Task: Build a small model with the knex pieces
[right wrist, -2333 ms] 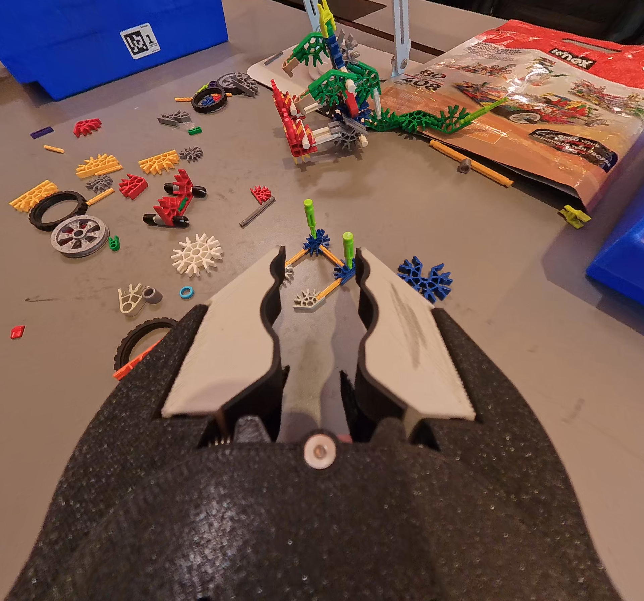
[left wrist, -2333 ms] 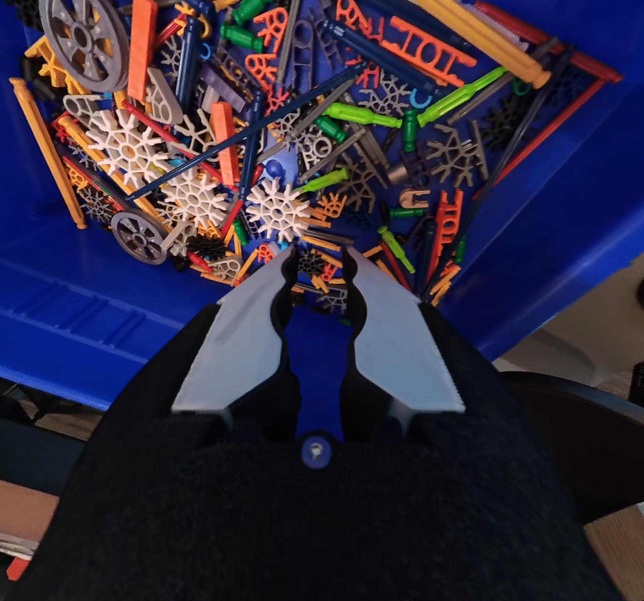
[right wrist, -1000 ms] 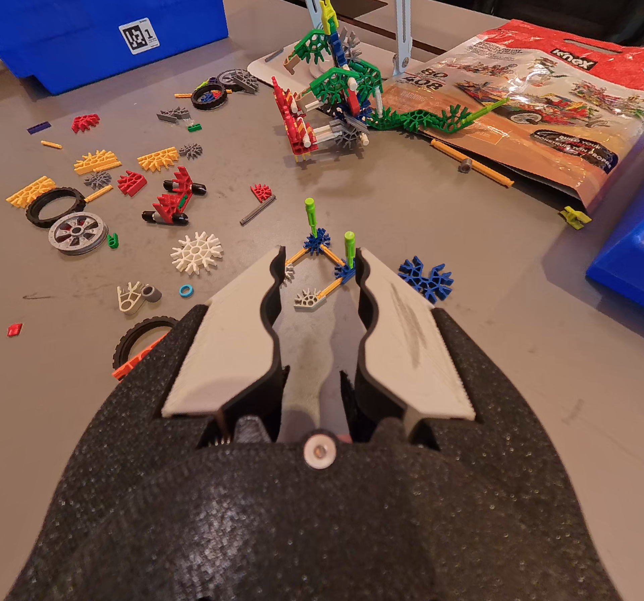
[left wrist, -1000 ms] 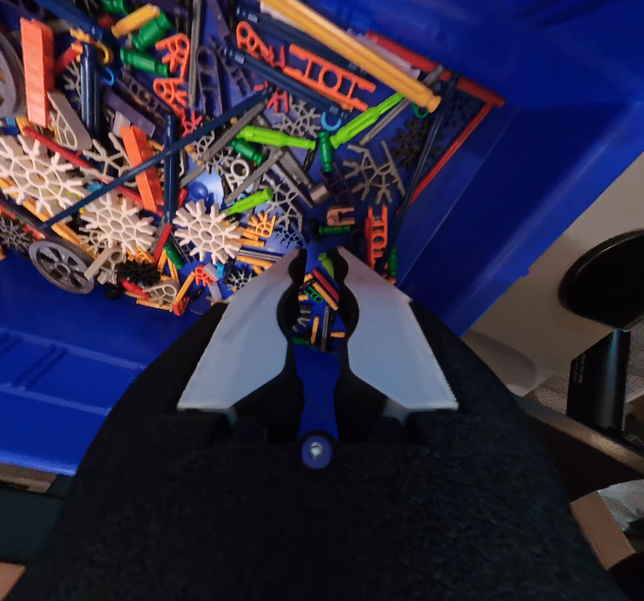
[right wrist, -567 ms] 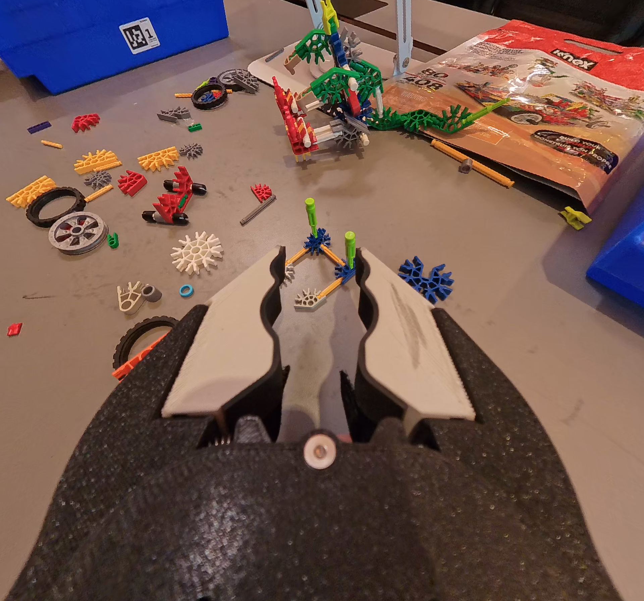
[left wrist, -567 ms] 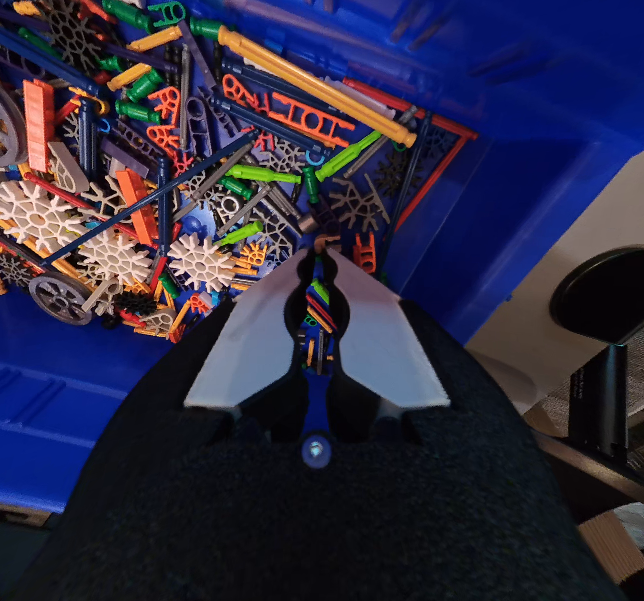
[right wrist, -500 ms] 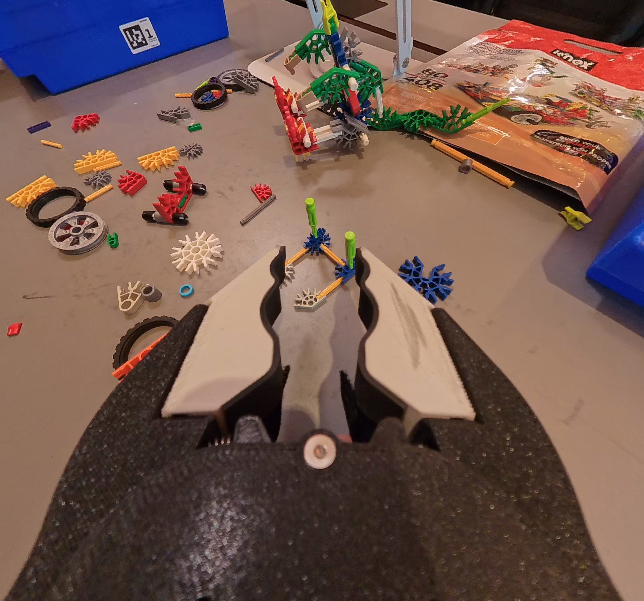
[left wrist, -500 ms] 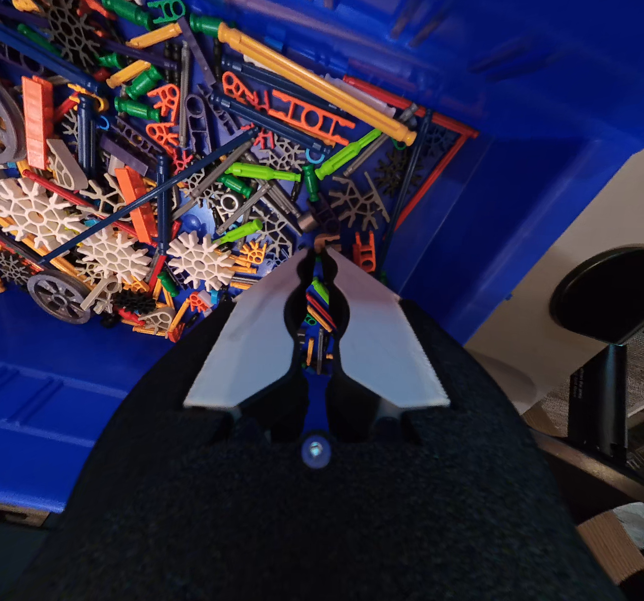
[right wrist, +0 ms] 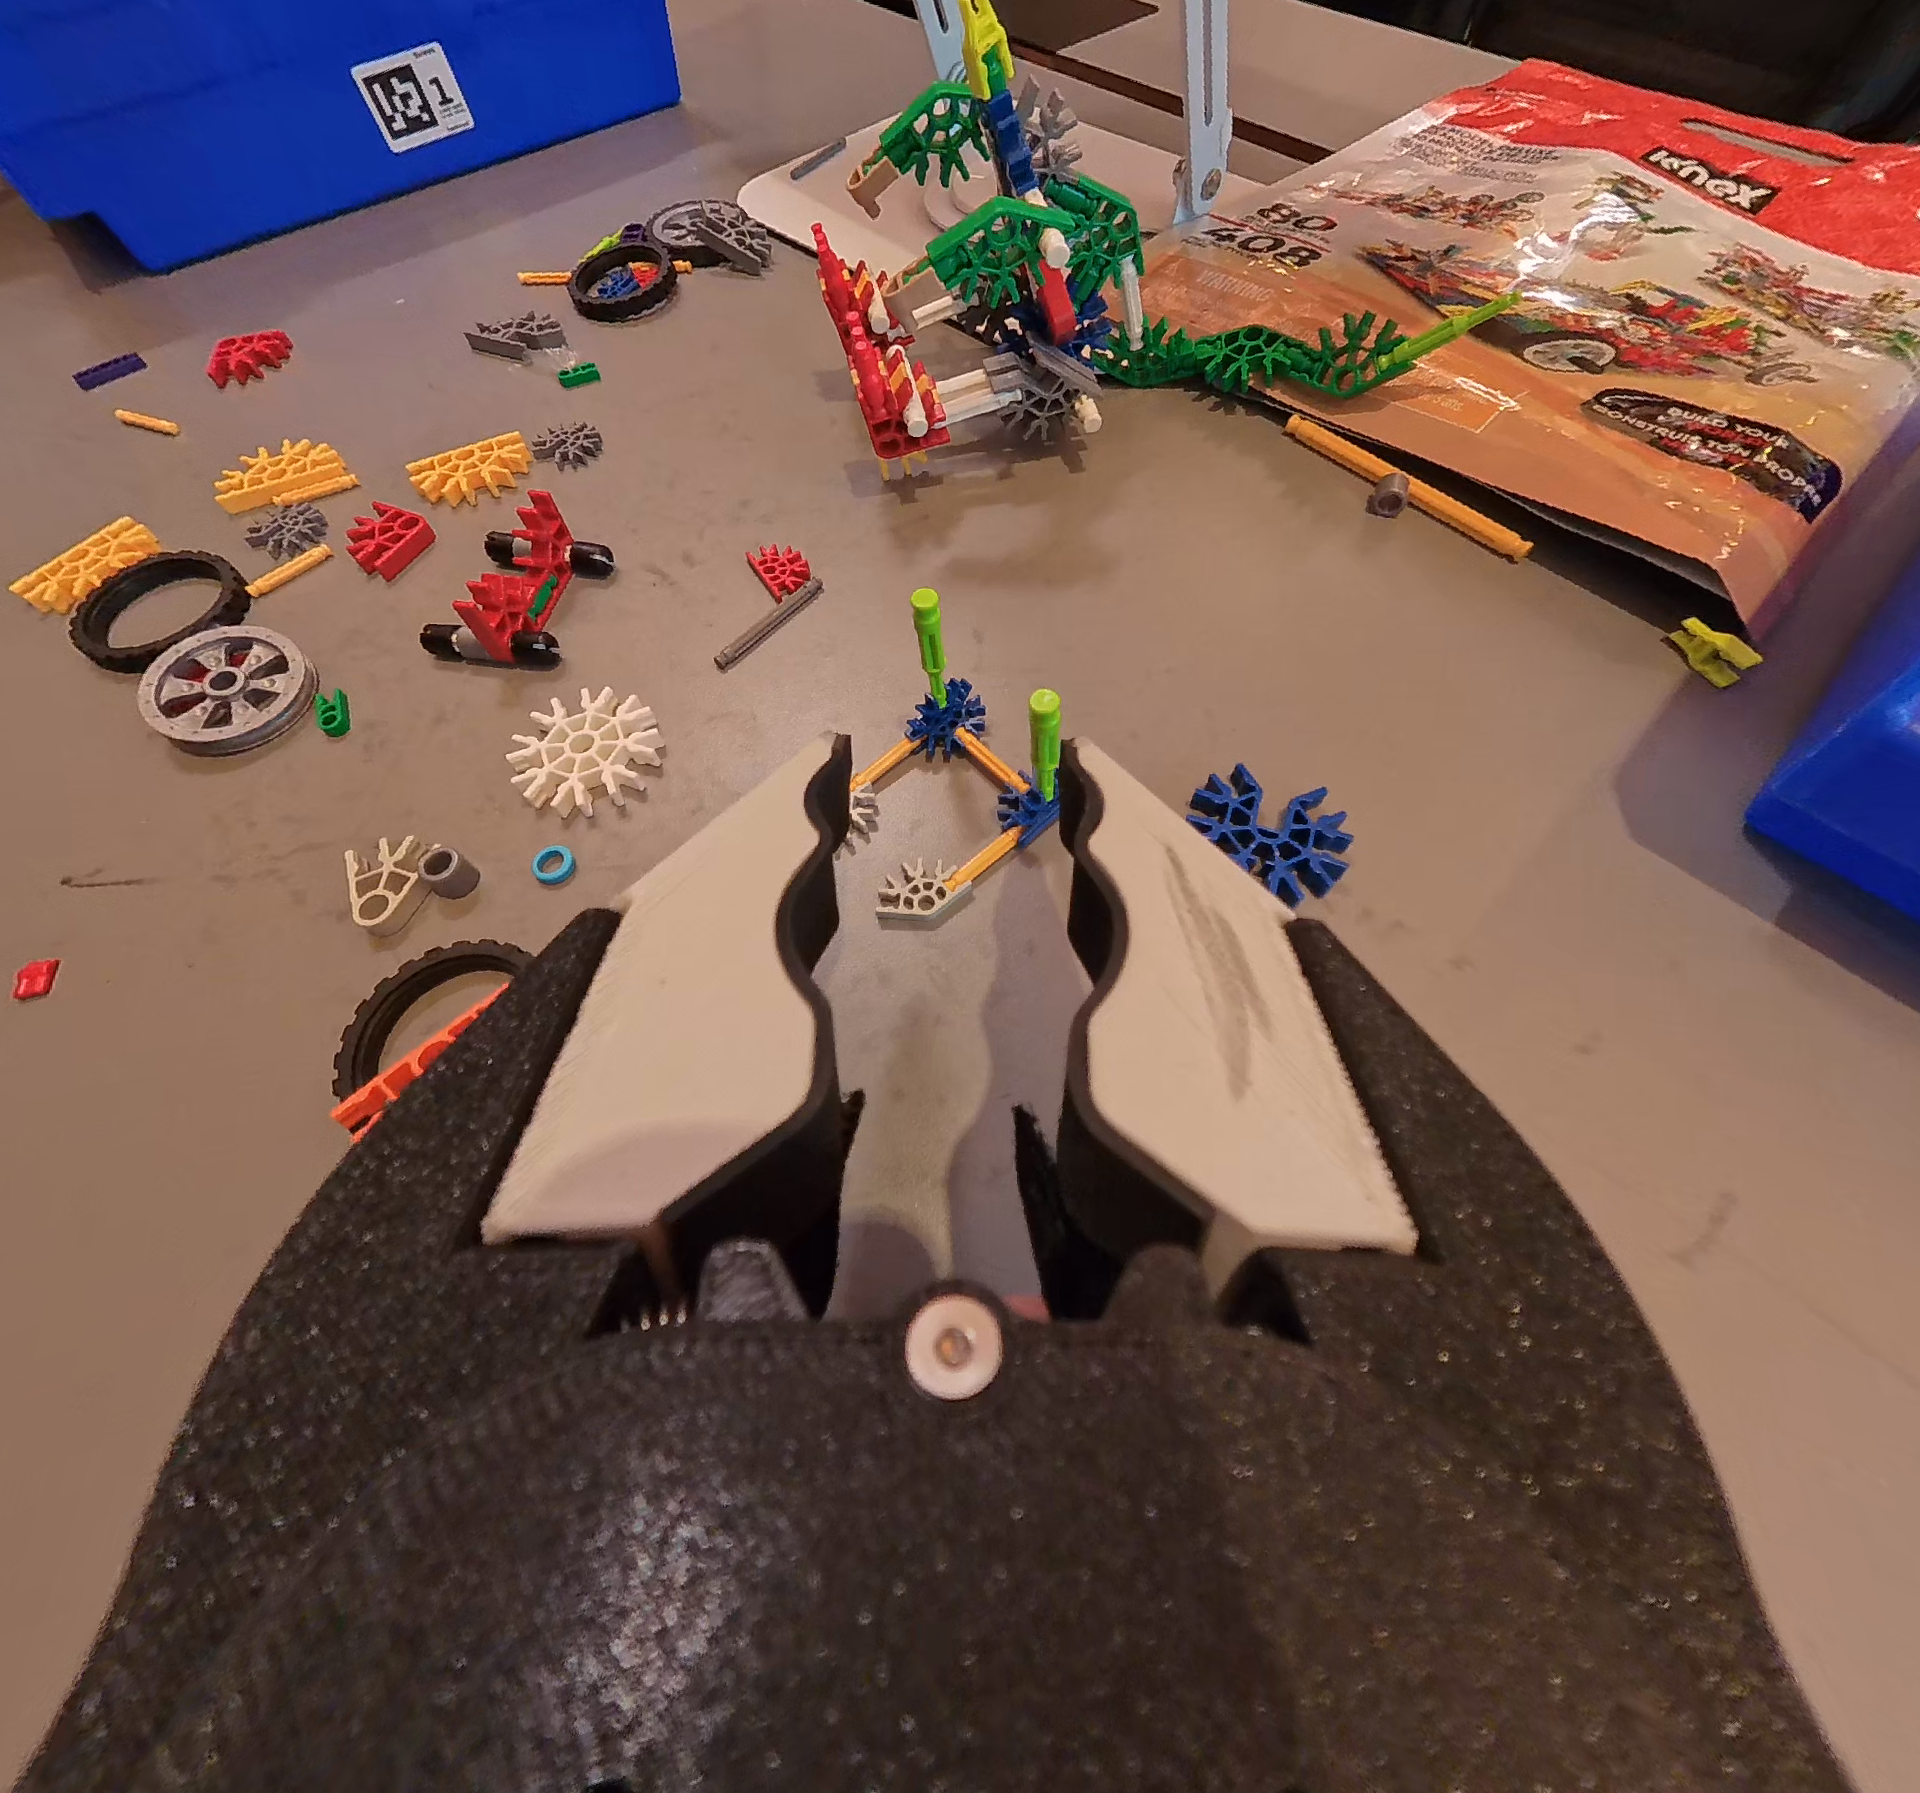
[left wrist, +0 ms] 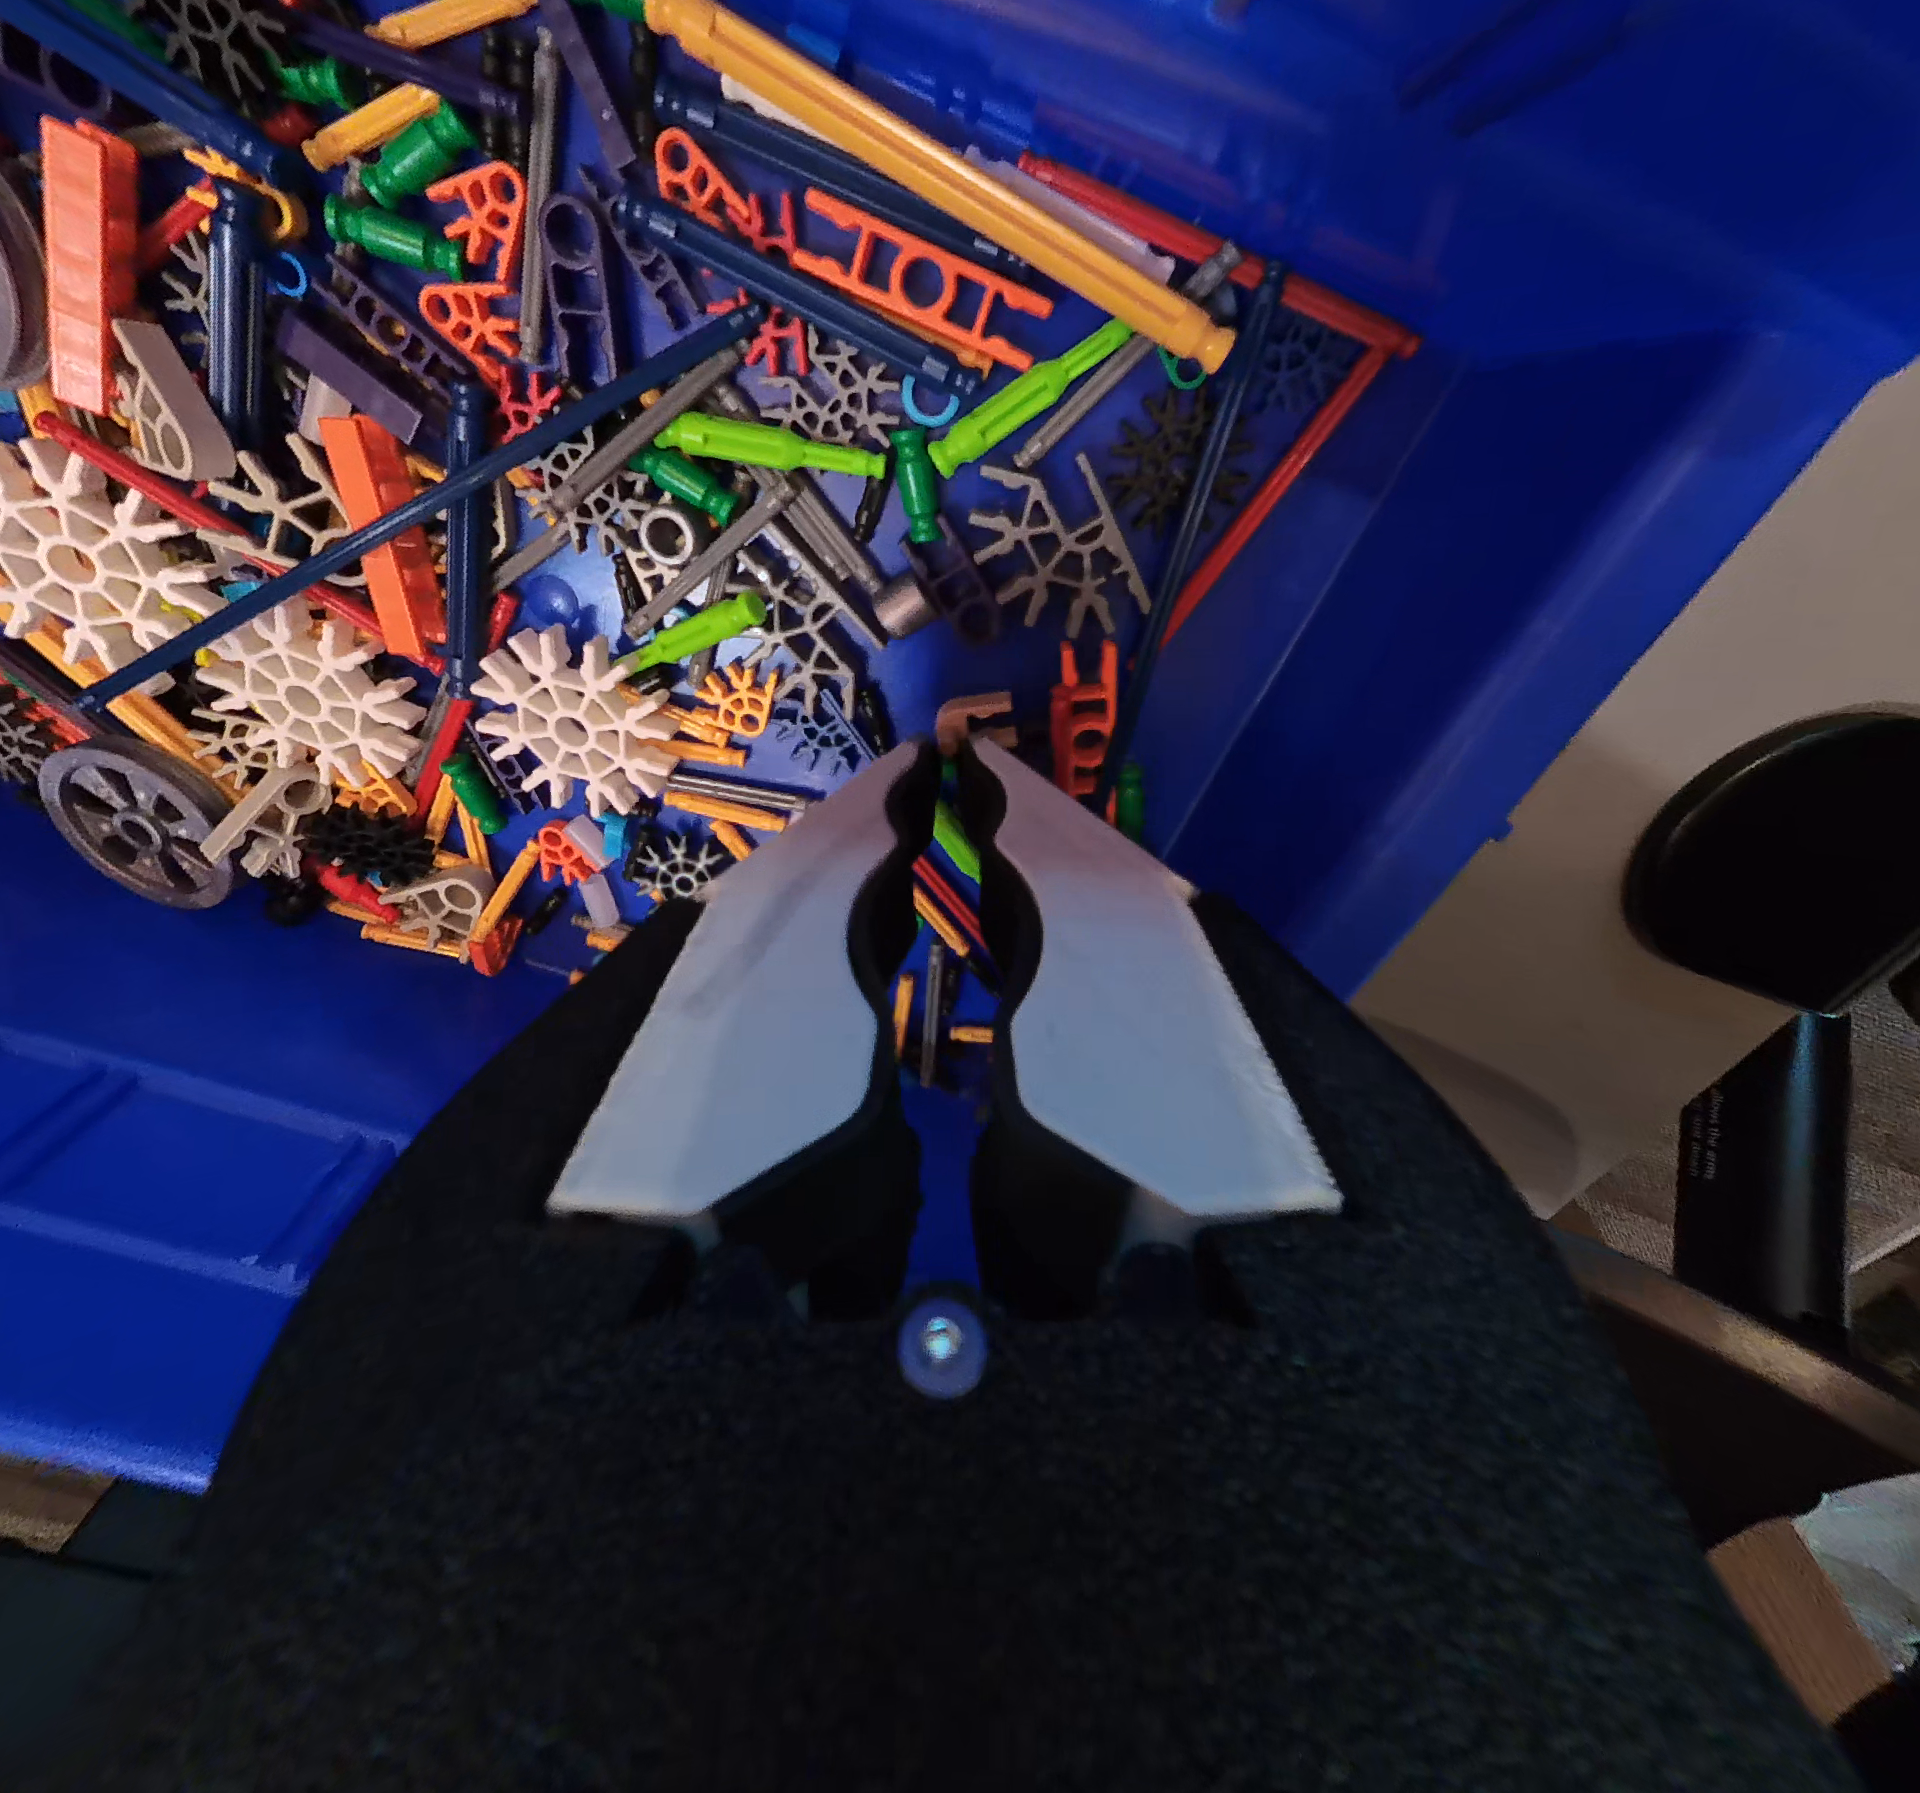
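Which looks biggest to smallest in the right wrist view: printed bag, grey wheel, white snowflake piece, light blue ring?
1. printed bag
2. grey wheel and white snowflake piece: too alike to rank
3. light blue ring

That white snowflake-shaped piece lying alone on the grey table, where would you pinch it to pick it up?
Probably by its rim. The white snowflake piece lies flat on the table, so coming from straight above with one finger on each of two opposite spokes looks best. Bare table surrounds it, so the open right gripper would have room on both sides.
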